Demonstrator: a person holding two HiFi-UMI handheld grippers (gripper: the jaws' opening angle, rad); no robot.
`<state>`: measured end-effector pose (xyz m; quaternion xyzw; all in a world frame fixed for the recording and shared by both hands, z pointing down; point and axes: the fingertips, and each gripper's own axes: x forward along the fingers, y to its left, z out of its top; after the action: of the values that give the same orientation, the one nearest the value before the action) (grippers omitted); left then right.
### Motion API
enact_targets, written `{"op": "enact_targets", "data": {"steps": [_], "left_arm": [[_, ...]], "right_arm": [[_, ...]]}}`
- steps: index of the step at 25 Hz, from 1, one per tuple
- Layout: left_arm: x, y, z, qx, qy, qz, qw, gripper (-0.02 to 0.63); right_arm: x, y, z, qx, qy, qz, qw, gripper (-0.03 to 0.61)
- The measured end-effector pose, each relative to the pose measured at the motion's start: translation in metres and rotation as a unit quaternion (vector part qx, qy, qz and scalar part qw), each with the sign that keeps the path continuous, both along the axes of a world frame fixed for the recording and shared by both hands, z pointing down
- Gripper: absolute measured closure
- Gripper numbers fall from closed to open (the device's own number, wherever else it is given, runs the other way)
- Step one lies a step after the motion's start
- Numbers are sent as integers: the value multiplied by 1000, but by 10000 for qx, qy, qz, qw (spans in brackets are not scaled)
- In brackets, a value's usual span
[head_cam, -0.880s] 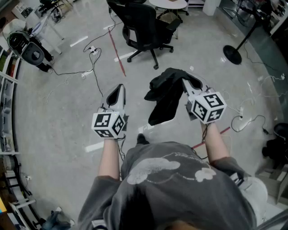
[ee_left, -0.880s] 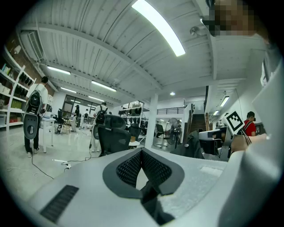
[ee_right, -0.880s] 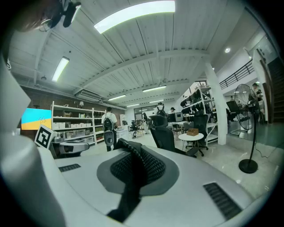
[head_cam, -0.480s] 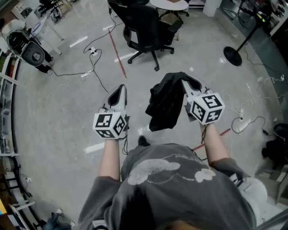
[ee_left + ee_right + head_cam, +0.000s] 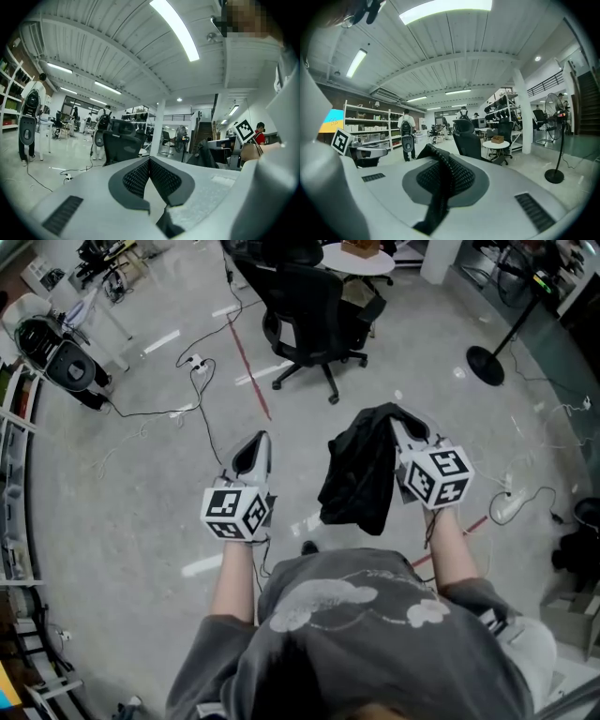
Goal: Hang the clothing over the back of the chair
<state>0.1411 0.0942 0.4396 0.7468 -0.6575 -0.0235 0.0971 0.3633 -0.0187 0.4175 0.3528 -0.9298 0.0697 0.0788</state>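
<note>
Clothing (image 5: 359,472), one black garment of soft, creased fabric, hangs in the air from the right gripper (image 5: 405,426) above the grey floor (image 5: 141,484). Its long axis runs straight down from the pinched top edge, and in the head view the loose lower end trails toward the person's grey shirt (image 5: 356,615). The right gripper view shows that gripper clamped on a narrow fold of the dark cloth, which lies draped over the ribbed black pads (image 5: 461,176).

The left gripper (image 5: 260,440) is held level beside the garment, well apart from it. Its two textured pads (image 5: 164,176) meet at the tips with nothing between them. Each of the two grippers bears one white cube with square black markers.

One black office chair (image 5: 314,301) on a five-spoke wheeled base stands ahead on the floor, well apart from the garment, its mesh back toward the person. Beyond it stands a small round white surface (image 5: 502,144) bearing one brown box (image 5: 497,139). A red tape line (image 5: 248,362) and thin black cables (image 5: 202,399) cross the glossy floor.
</note>
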Motion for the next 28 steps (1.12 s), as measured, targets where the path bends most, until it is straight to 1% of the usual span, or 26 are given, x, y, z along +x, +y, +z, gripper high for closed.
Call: {"op": "enact_targets", "data": {"steps": [5, 9, 16, 18, 22, 28], "left_arm": [[-38, -3, -2, -29, 83, 153, 9998, 612], [-54, -12, -5, 21, 87, 355, 9993, 612], [-71, -35, 0, 82, 356, 384, 9986, 612], [-74, -44, 1, 70, 372, 399, 9985, 612], [-83, -70, -2, 98, 274, 377, 9989, 612], [-98, -132, -10, 136, 138, 327, 9993, 612]], "right_arm": [[-17, -10, -8, 21, -34, 383, 9993, 578], [-22, -18, -16, 58, -51, 692, 9976, 578], [-32, -35, -20, 198, 75, 853, 9961, 578], [-37, -48, -20, 244, 140, 846, 9960, 578], [-48, -85, -19, 297, 146, 832, 9960, 578], [-60, -157, -18, 308, -28, 846, 9959, 578]]}}
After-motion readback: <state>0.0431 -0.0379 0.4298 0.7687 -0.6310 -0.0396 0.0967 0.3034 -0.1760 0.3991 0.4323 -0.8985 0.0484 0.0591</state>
